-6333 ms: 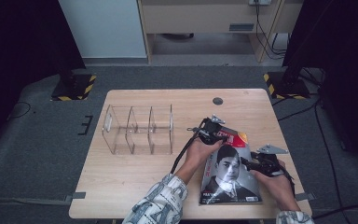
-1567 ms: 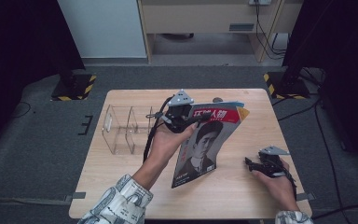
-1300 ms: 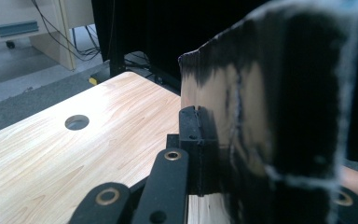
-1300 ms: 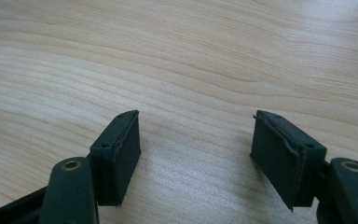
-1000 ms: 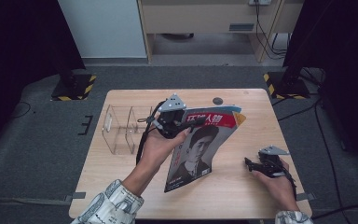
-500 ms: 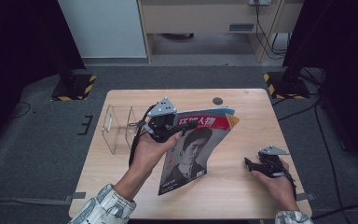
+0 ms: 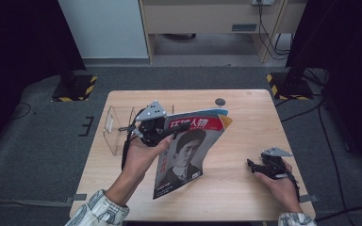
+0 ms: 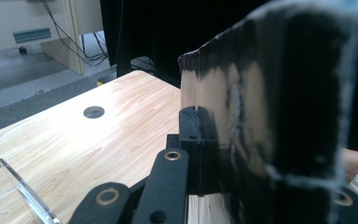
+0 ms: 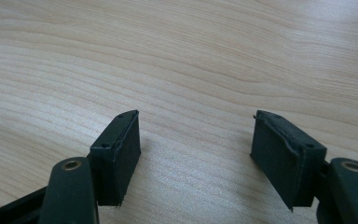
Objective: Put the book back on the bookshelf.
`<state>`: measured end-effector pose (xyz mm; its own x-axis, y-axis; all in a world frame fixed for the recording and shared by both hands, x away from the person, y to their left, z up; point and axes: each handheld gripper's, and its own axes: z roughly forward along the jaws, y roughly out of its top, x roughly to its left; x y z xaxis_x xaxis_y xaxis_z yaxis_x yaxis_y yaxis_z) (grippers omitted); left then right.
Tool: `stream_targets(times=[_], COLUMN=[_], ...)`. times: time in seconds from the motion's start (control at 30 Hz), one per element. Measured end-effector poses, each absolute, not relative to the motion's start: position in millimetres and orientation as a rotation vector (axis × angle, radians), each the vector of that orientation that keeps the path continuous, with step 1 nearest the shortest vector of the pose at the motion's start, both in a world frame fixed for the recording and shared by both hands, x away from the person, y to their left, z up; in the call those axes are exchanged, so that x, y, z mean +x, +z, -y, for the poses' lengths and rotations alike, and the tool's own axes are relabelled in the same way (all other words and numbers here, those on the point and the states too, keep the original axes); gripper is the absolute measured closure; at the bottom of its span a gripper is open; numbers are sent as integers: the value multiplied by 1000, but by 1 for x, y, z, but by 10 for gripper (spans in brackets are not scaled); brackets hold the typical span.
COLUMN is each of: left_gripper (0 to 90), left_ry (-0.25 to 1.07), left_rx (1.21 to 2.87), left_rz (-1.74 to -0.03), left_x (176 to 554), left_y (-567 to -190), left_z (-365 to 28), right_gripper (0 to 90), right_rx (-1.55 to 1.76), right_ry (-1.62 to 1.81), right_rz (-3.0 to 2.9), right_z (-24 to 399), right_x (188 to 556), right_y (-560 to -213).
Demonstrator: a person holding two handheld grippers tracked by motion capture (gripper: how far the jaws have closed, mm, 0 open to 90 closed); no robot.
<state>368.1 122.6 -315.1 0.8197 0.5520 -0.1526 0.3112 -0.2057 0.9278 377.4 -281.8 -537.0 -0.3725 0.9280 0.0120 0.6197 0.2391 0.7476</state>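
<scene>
A magazine (image 7: 186, 150) with a red title band and a portrait on its cover hangs tilted above the table's middle, held by its top left corner. My left gripper (image 7: 166, 130) is shut on that corner. In the left gripper view the magazine (image 8: 279, 112) stands close and dark, its edge pinched between the jaws of my left gripper (image 8: 205, 140). Just left of the left gripper stands a clear acrylic divider rack (image 7: 118, 127). My right gripper (image 7: 253, 165) rests low on the table at the right, open, with bare wood between its pads (image 9: 116, 154).
The wooden table (image 7: 245, 117) has a round cable hole (image 7: 220, 101) at the back. A corner of the clear rack (image 8: 23, 191) shows at the lower left of the left gripper view. Grey carpet and black stands with striped feet surround the table.
My left gripper lifted the magazine off the table at the right and carried it leftward toward the clear rack. The right gripper let go and has stayed put at the right.
</scene>
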Motion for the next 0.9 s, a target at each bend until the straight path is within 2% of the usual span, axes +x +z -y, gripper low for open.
stream_targets(times=[0.9], left_gripper=[867], left_ry=[309], left_rx=[1765], left_rz=[-735], left_x=[342], left_y=[-321], left_z=[-194], right_gripper=[325], right_rx=[1410], right_ry=[943], right_rz=[-2081], right_z=[281], right_x=[378], right_y=[-537])
